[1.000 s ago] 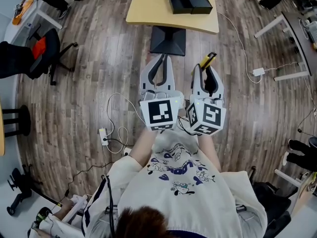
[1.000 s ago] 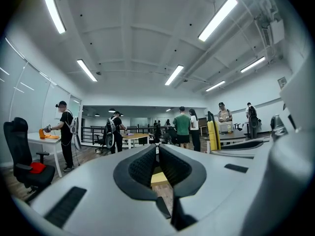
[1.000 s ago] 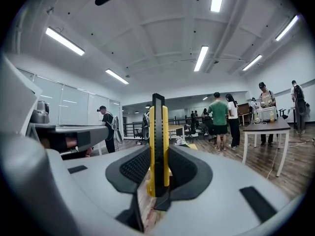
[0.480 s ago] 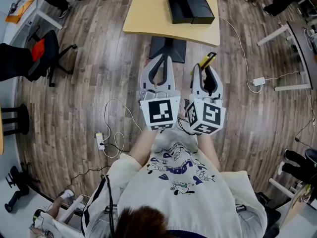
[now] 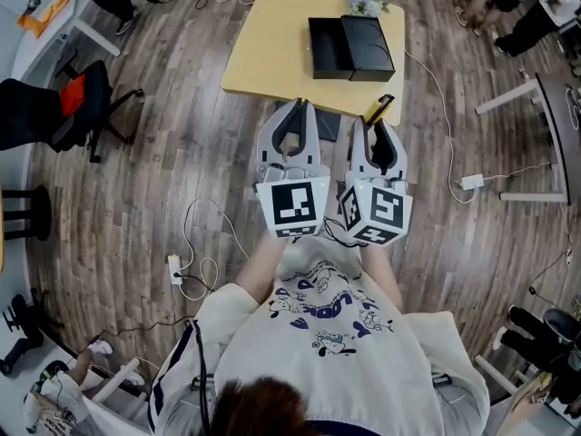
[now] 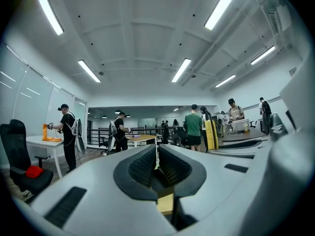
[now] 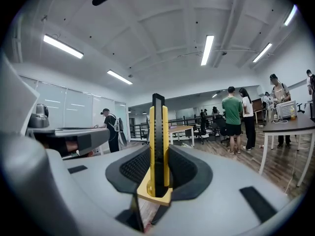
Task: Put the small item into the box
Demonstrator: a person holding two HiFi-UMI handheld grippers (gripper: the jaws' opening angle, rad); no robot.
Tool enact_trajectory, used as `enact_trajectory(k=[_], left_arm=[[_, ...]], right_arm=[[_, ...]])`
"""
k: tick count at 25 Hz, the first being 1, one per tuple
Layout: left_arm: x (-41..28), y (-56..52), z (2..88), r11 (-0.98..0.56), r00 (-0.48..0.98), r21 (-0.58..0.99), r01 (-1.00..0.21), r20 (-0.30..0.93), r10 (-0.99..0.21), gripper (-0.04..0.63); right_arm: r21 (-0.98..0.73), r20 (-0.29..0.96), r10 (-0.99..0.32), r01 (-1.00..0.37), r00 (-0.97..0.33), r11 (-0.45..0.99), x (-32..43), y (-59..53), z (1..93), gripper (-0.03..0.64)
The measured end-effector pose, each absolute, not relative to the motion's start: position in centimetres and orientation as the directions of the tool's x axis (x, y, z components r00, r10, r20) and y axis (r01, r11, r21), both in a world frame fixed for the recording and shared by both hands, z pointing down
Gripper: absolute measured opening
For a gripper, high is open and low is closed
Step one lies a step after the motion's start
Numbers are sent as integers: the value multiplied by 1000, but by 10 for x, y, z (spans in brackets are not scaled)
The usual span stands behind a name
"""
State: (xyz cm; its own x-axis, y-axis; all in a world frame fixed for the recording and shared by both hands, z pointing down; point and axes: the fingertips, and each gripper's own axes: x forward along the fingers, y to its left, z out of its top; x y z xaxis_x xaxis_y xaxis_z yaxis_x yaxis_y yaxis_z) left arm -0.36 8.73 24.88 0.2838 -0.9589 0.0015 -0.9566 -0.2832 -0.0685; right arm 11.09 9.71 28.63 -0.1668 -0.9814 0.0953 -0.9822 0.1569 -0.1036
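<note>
Yellow utility knife (image 5: 379, 109) clamped in right gripper (image 5: 374, 125), left gripper (image 5: 295, 107) closed empty, black box (image 5: 350, 47) on table (image 5: 263, 53) ahead

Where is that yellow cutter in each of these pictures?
Head view: utility knife sticks out of the right gripper, above centre.
Left gripper view: utility knife upright, right of centre.
Right gripper view: utility knife dead centre, clamped between jaws.
Shared landmark: person in green shirt, both gripper views.
</note>
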Motion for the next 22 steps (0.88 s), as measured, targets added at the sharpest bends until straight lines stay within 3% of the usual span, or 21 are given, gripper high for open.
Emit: enact_trajectory(k=[22], left_arm=[[13, -32, 280, -224, 220, -43, -974, 87, -972, 29]], right_arm=[[-133, 174, -957, -968, -233, 212, 126, -27, 315, 129]])
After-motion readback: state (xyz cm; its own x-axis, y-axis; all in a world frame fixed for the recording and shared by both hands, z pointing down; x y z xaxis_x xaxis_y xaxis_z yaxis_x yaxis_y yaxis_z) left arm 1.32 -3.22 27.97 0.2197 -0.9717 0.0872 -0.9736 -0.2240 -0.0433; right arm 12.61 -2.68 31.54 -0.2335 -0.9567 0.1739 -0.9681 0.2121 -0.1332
